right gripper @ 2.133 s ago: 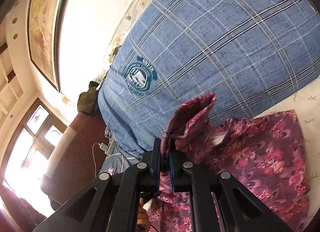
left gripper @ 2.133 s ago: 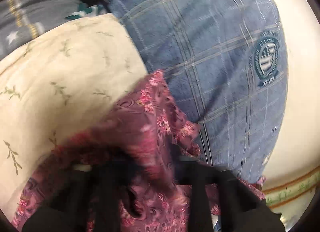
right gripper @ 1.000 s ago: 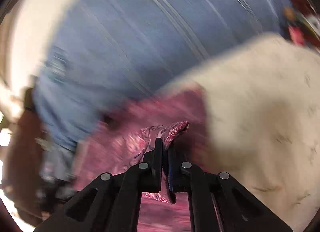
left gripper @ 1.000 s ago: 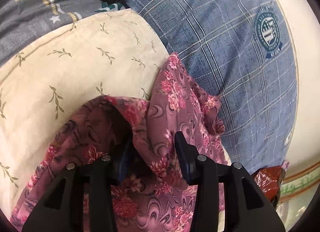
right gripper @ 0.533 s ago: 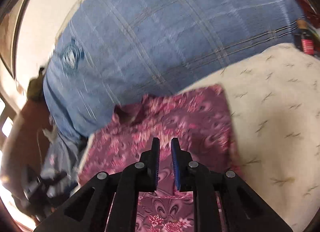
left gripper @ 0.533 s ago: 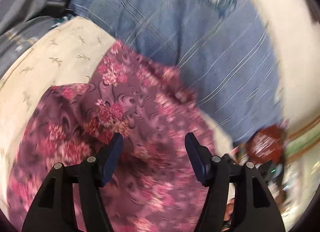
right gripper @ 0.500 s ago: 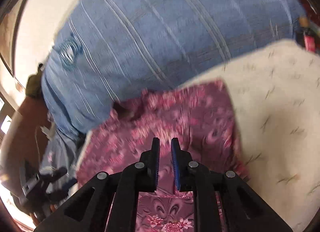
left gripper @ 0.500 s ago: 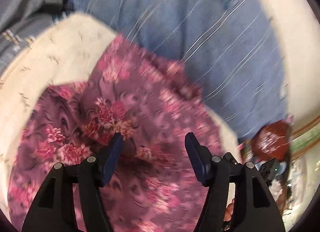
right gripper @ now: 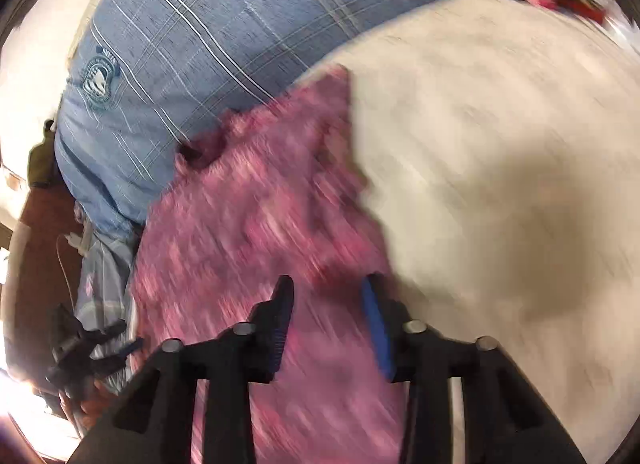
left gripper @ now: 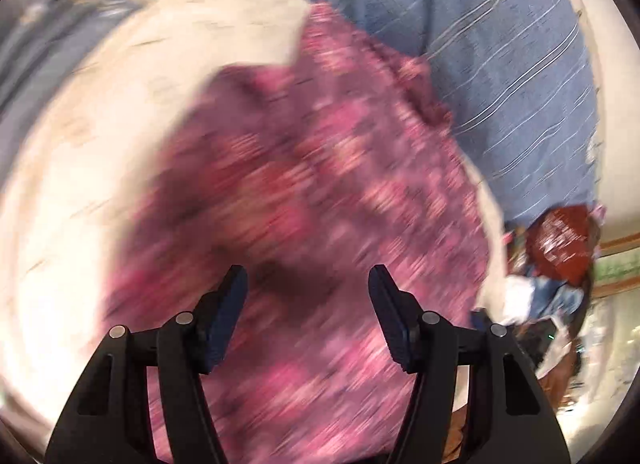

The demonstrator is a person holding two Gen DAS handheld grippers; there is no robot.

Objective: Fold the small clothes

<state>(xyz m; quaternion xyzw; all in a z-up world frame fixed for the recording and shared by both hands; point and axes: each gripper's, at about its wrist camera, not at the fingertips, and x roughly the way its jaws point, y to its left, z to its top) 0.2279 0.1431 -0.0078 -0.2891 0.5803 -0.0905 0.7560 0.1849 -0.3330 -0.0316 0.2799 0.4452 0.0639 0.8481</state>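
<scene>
Left tool spread wide with nothing between the pads — pink cloth only beneath, blurred by motion. Right tool partway apart and opening further, likewise with nothing clamped, tips hovering just above the near right edge of the cloth. Below both, the pink floral garment lying released on the cream pillow, apparently doubled over with one corner pointing toward the blue checked quilt; seen from the right wrist, the same garment spreading from that quilt's edge down toward the camera, its right border meeting bare cream cloth. Beyond, at the far right of the left view, a dark red packet among clutter, well apart from the work. Judged from this: one fold just laid and let go, the step in hand being the release and the shift to a fresh hold. Next move likely calls for picking two new points on one edge — hard to place exactly through the blur — then closing on a single folded thickness and carrying it across without dragging the lower layer. Soft pillow underneath, so a shallow, light pinch rather than a push downward.
</scene>
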